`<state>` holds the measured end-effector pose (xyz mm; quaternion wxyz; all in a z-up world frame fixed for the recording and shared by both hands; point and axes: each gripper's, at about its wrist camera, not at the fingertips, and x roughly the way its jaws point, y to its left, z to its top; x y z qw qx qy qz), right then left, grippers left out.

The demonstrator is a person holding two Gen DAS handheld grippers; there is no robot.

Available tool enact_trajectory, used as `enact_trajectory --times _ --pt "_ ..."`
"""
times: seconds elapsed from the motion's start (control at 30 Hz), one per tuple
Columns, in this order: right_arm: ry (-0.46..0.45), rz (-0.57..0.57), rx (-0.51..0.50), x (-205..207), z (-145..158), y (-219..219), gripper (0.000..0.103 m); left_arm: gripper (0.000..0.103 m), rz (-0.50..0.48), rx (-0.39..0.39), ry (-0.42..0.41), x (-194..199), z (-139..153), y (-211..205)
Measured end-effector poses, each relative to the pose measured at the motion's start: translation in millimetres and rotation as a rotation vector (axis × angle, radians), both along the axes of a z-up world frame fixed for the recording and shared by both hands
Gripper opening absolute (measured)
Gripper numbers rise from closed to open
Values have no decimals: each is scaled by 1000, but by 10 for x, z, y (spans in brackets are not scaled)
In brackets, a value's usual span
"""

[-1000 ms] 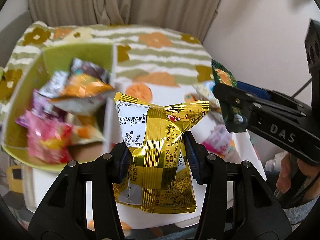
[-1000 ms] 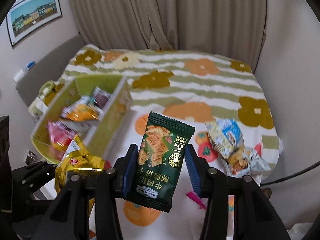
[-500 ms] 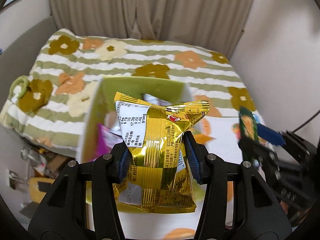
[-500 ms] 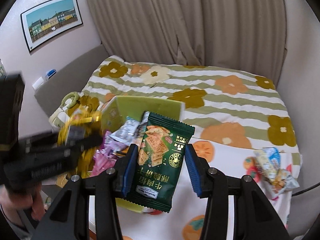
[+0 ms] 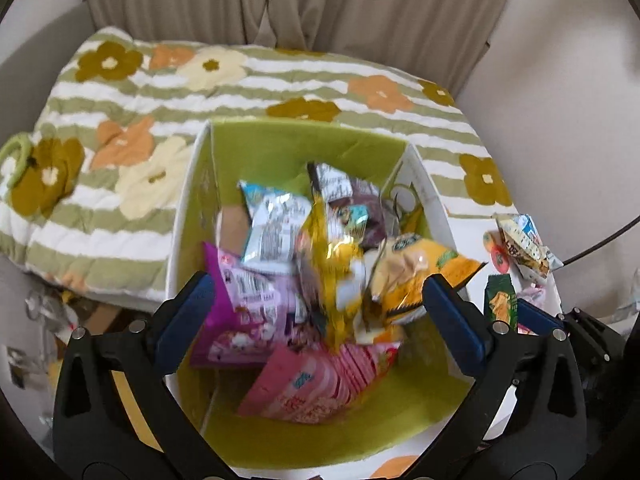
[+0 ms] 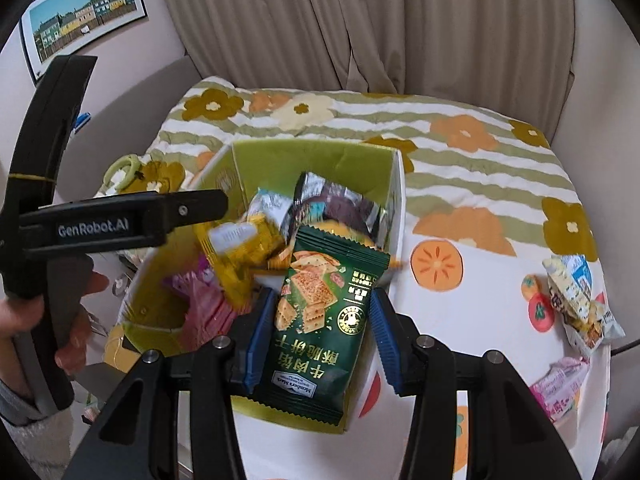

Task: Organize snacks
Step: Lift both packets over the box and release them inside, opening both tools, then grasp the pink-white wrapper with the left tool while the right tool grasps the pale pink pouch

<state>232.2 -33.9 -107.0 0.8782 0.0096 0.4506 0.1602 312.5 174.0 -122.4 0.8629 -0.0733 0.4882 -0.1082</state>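
Two grippers are over the green box (image 5: 280, 140): the left gripper (image 5: 320, 312), clamped on the gold bag (image 5: 332, 280) before, is opening, the blurred bag loose above the box's snacks. The right gripper (image 6: 320, 320) still grips the green cracker pack (image 6: 320, 320), marked "Member's Mark"; the left's side reads "GenRobot.AI".

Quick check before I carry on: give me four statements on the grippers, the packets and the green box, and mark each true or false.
1. The right gripper is clamped on the dark green cracker packet. True.
2. The left gripper grips the gold packet. False: its jaws are opening and the blurred packet is dropping free into the green box.
3. The green box is empty. False: it holds several snack packets.
4. A few loose packets lie on the cloth outside the box. True.
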Motion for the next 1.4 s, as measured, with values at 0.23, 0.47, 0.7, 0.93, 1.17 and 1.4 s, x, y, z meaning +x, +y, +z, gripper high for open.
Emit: enact_trajectory --times 0.23,0.47,0.7,0.93,1.17,1.4 --pt "-49 50 -9 -60 -82 114 44 102 64 30 13 -252 -81 89" --pt "-54 77 -16 15 -167 252 48 102 92 66 22 -258 -104 162" --pt "-81 102 -27 -45 -208 269 103 102 109 75 40 -329 -164 230" --pt "-91 102 -42 -122 -133 277 103 102 123 83 23 -441 -70 282" --pt "-121 64 -8 -225 68 191 103 102 123 81 -20 -605 129 315" --pt "-137 2 35 -364 264 42 103 102 82 79 -84 -796 374 223"
